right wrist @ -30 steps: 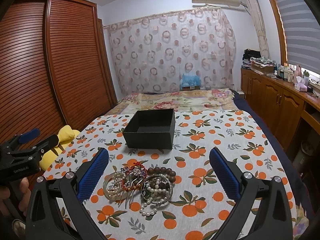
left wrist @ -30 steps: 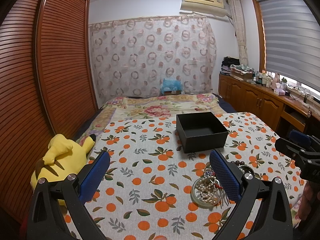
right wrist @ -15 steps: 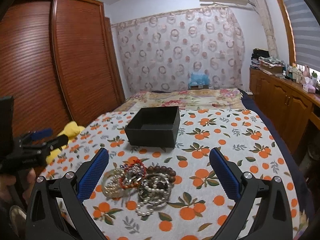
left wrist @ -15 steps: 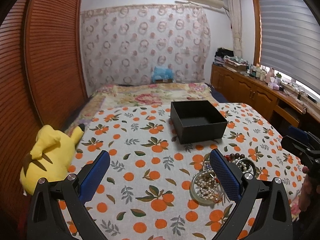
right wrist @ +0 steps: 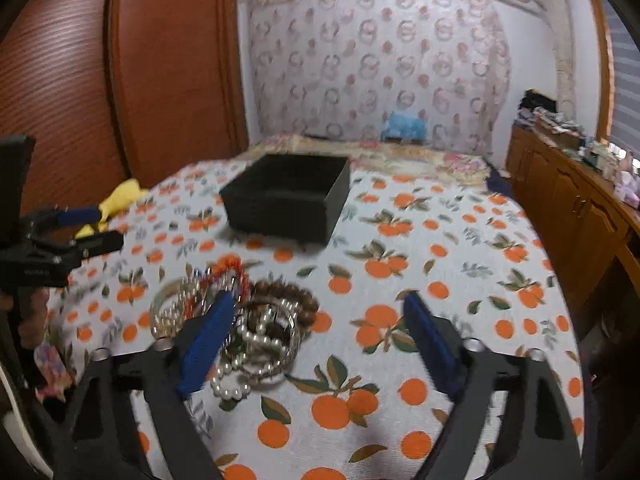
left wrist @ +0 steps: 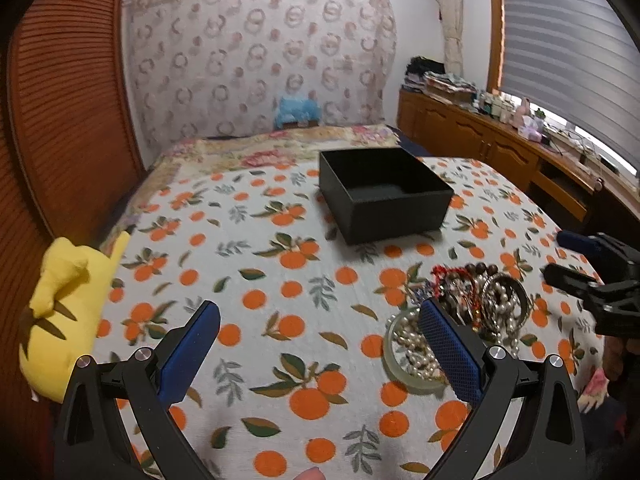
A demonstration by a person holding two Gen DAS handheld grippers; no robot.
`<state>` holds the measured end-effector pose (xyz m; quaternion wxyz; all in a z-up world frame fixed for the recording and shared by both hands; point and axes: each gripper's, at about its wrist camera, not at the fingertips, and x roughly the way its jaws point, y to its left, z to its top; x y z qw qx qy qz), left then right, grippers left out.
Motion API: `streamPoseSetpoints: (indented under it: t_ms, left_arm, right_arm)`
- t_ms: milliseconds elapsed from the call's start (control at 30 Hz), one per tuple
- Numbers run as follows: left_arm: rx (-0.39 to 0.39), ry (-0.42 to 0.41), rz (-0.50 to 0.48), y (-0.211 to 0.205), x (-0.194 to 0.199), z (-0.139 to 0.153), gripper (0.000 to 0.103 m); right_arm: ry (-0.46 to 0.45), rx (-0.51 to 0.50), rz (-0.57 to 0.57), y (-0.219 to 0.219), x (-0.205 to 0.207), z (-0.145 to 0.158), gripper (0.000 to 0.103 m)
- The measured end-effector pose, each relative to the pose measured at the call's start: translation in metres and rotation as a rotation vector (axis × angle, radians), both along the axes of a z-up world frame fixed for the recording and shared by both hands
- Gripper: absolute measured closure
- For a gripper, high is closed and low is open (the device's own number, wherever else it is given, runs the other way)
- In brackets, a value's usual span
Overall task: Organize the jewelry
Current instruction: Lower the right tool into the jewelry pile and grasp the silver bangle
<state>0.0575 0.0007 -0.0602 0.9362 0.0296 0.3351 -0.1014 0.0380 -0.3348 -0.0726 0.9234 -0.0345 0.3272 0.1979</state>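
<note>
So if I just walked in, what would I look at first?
Probably the shiny heap of jewelry, pearls and beads tangled together on the orange-patterned bedspread near the front. Just behind it sits an open black box, which looks empty. Off at the left edge of the bed lies a bright yellow plush toy.

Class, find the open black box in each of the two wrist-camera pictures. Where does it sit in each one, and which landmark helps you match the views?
Left wrist view: the black box sits right of centre, in the upper middle, on the orange-print cloth.
Right wrist view: the black box sits left of centre, in the upper middle.
Shared landmark: the jewelry pile lies nearer the camera than the box in both.
</note>
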Motion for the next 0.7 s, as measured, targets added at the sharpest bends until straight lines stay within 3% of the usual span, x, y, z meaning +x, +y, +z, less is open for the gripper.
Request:
streamPoseSetpoints:
  t_ms: [133, 400, 500, 700]
  left_arm:
    - [-0.014, 0.028, -0.027, -0.003, 0.004, -0.01, 0.006]
    - [-0.033, 0.069, -0.086, -0.013, 0.008, -0.021, 0.006]
    - [-0.036, 0.083, -0.104, -0.016, 0.009, -0.024, 0.007]
    - [-0.051, 0.108, -0.127, -0.018, 0.01, -0.029, 0.012]
  right_arm:
    - [0.057, -0.02, 0.036, 0.006, 0.008, -0.016, 0.059]
    - [0.132, -0.002, 0.089, 0.008, 0.015, -0.025, 0.078]
    - [0.151, 0.008, 0.108, 0.009, 0.016, -0.025, 0.095]
    - [0.133, -0.001, 0.101, 0.007, 0.016, -0.024, 0.097]
